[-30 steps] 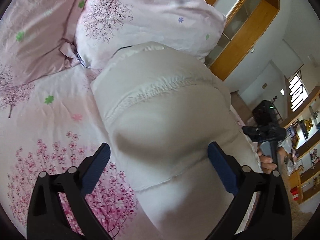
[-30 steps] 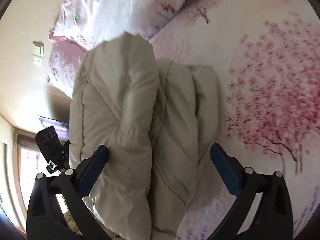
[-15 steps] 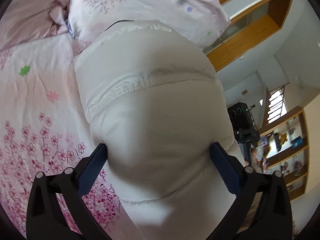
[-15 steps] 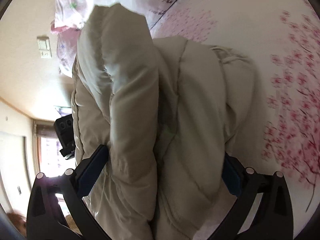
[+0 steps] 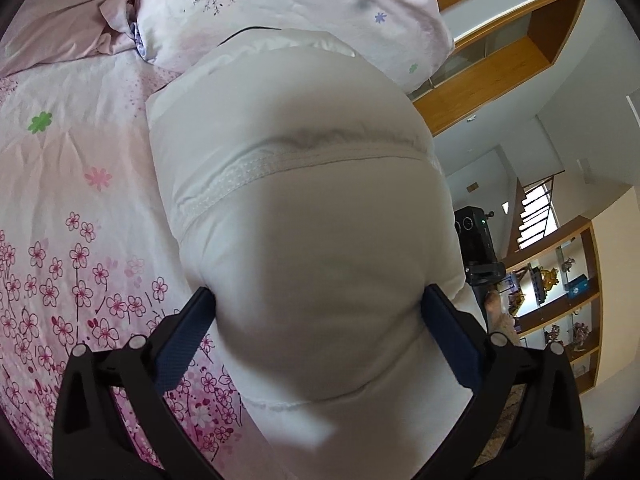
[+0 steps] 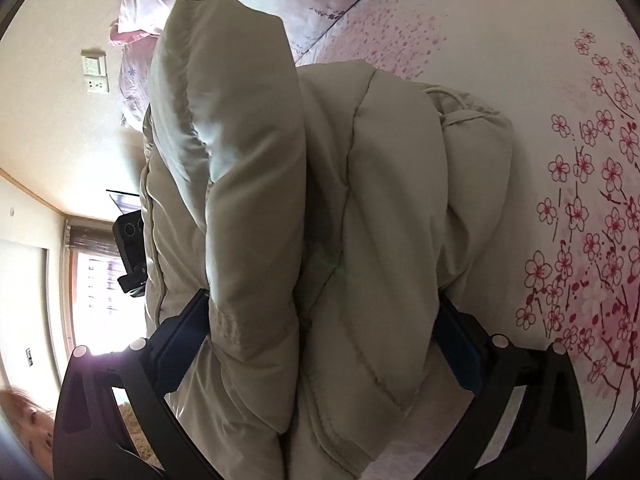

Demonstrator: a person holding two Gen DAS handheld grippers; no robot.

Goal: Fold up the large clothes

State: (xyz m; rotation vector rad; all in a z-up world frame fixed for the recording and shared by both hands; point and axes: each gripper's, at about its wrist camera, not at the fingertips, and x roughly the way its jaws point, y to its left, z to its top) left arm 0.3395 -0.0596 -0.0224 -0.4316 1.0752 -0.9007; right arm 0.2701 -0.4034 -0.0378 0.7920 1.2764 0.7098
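A cream padded coat [image 5: 312,208] lies folded into a thick bundle on the floral bed sheet [image 5: 68,184]. My left gripper [image 5: 318,316] straddles one end of the bundle, its jaws wide apart with the blue pads [image 5: 188,336] pressed against the padding on both sides. In the right wrist view the coat [image 6: 320,220] shows as stacked beige folds, and my right gripper [image 6: 320,328] straddles its other end the same way, jaws wide with pads [image 6: 180,344] touching the fabric. The bundle's underside is hidden.
A pink floral pillow [image 5: 288,8] lies just beyond the coat and a plain pink one [image 5: 56,28] lies at the far left. Wooden shelving [image 5: 504,44] and a camera on a stand [image 5: 476,236] are off the bed's edge. A wall socket [image 6: 96,76] is nearby.
Both grippers have moved forward onto the folded coat, so its ends now fill the gap between the wide jaws. The bundle looks closer and larger in both views.
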